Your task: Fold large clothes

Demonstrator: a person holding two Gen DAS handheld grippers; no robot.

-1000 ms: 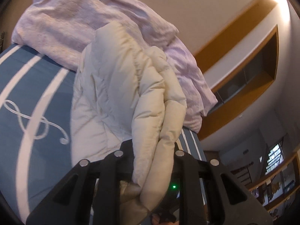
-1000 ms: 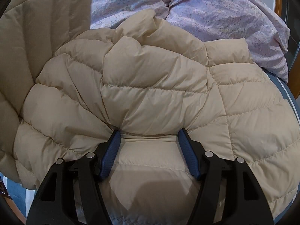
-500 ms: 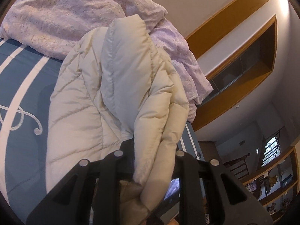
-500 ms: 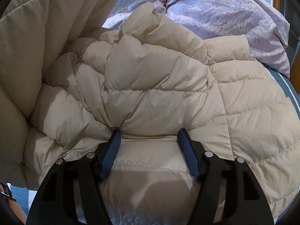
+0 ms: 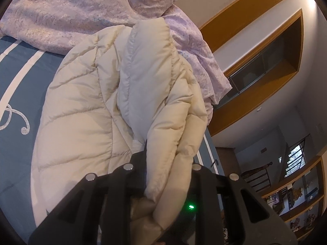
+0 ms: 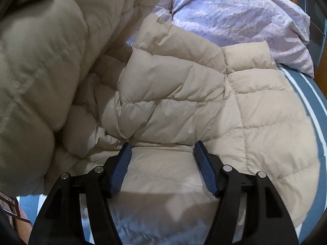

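The puffy cream quilted jacket (image 6: 204, 106) lies on the blue bed cover with white stripes (image 5: 18, 81). One thick fold of the jacket (image 5: 169, 143) is lifted up and squeezed tight between the two black fingers of the left gripper (image 5: 168, 163). The right gripper (image 6: 162, 151) has its blue-padded fingers (image 6: 120, 167) wide apart, tips resting on the flat part of the jacket. A crumpled light purple blanket (image 6: 235, 10) sits just behind the jacket.
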